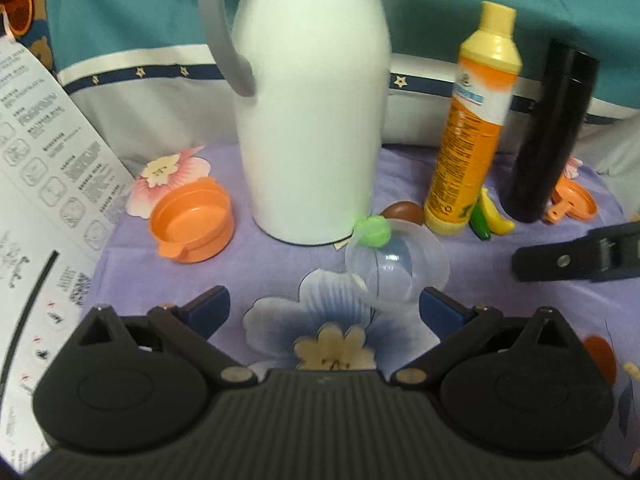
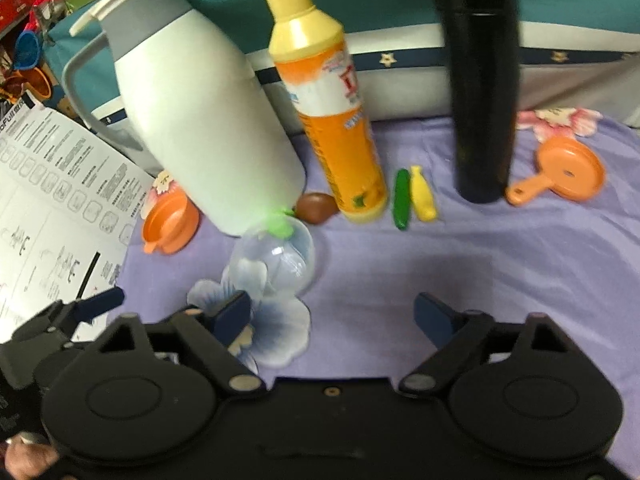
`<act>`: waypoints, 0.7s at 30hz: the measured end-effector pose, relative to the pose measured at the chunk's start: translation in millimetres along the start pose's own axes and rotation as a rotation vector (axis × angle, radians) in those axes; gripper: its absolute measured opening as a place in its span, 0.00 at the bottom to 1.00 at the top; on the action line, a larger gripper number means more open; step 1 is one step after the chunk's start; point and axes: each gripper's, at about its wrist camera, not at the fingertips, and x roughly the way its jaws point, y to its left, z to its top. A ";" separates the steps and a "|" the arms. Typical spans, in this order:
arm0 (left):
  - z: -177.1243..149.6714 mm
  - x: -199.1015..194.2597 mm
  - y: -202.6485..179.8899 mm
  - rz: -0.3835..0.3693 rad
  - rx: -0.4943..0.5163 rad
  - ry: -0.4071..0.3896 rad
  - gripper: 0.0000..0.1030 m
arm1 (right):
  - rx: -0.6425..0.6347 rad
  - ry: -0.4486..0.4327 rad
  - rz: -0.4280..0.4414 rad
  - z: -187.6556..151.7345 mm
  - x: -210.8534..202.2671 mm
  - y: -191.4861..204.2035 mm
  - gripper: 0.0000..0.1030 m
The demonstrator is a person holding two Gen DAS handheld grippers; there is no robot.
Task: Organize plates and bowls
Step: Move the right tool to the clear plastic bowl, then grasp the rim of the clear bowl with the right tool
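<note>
A clear plastic bowl (image 1: pixel 396 264) lies tilted on the purple flowered cloth, with a green ball (image 1: pixel 374 231) at its rim; it also shows in the right wrist view (image 2: pixel 280 260). An orange toy pot (image 1: pixel 192 224) sits left of the white jug (image 1: pixel 312 112). An orange toy pan (image 2: pixel 568 172) lies at the right beside the black flask (image 2: pixel 480 80). My left gripper (image 1: pixel 324 308) is open and empty, just short of the clear bowl. My right gripper (image 2: pixel 332 312) is open and empty, to the right of the bowl.
An orange-and-yellow bottle (image 2: pixel 332 112) stands between jug and flask. Toy cucumber (image 2: pixel 402 200), toy banana (image 2: pixel 424 196) and a brown toy (image 2: pixel 316 208) lie at its foot. A printed sheet (image 1: pixel 44 200) leans at the left. Bedding rises behind the cloth.
</note>
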 end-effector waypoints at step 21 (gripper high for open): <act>4.3 71.4 -6.4 -0.071 -0.024 0.093 0.17 | -0.016 0.086 0.069 18.3 99.9 17.0 0.09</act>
